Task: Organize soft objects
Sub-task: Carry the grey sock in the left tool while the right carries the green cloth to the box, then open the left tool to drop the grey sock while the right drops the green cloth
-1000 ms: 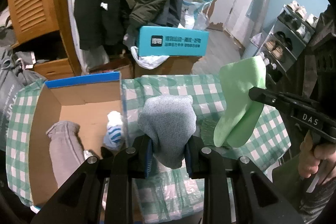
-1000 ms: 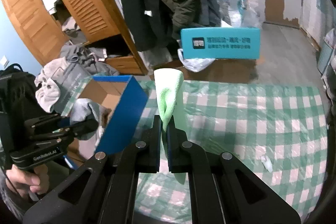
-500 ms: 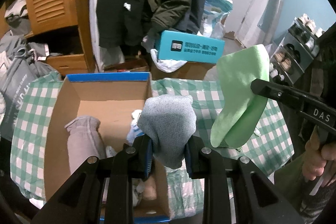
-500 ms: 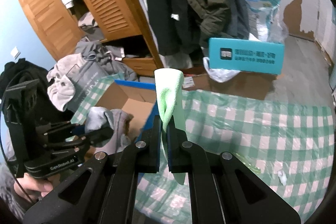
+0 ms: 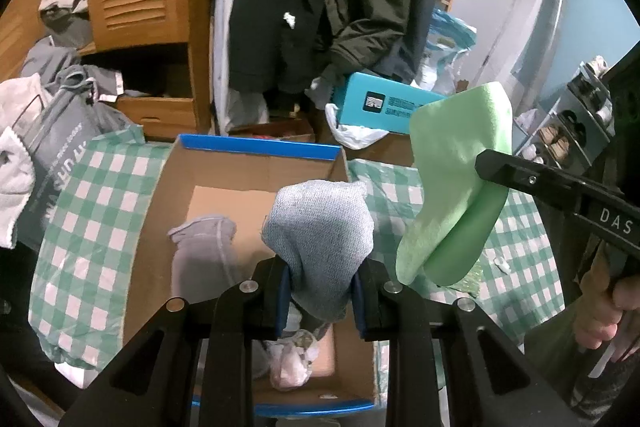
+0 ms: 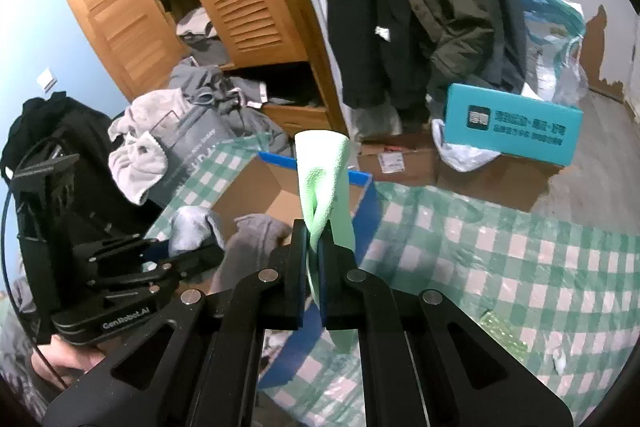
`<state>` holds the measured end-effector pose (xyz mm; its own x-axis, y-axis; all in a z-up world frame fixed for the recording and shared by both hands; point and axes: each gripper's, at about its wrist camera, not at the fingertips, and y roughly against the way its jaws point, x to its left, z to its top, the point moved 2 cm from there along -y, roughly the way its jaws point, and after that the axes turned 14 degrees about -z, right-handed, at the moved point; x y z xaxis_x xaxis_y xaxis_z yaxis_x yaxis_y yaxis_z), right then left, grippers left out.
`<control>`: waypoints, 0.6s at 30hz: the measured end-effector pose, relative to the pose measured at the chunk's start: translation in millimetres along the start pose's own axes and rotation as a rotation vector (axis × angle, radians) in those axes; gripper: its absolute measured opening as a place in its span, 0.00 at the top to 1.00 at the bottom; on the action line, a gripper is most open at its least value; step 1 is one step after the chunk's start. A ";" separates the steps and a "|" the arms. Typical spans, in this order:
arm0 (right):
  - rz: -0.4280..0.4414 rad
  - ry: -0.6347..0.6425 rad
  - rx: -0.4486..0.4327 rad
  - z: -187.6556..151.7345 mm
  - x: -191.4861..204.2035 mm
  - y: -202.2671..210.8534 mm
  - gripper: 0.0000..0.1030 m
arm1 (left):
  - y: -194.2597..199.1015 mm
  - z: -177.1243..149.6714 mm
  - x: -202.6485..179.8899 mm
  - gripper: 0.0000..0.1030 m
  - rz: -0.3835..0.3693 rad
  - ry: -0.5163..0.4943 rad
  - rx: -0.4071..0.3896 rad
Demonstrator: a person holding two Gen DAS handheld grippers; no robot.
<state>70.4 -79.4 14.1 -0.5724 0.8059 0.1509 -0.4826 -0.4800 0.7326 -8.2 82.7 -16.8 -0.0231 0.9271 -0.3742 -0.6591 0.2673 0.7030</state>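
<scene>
Both claws loaded here: the left gripper (image 5: 322, 287) is clamped on a grey knit sock (image 5: 320, 239), hanging right above the open cardboard box (image 5: 256, 167), while the right gripper (image 6: 314, 267) pinches a folded green cloth (image 6: 324, 179) tight between its jaws, off to the box's right side over the checked tablecloth (image 6: 500, 267). The danger, I'd say, is a drop from this height: the sock is bunched and could snag on a pad, or flop onto the box's right wall instead of inside. The green cloth is wide and dangles low, so swinging it across could brush that blue-edged wall or drape over it. Inside the box a grey sock (image 5: 204, 251) already lies, with pale bundled items near the front, so space on the floor is tightening.
</scene>
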 end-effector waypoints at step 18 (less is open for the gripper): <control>0.073 0.094 0.062 4.2 63.5 -36.6 0.96 | 8.8 -6.6 42.5 0.75 0.055 0.068 -0.008</control>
<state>54.5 -9.2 -0.3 -0.6656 0.7322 0.1445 -0.3975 -0.5117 0.7617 -20.0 122.7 -30.6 -0.1099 0.9202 -0.3756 -0.6611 0.2145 0.7190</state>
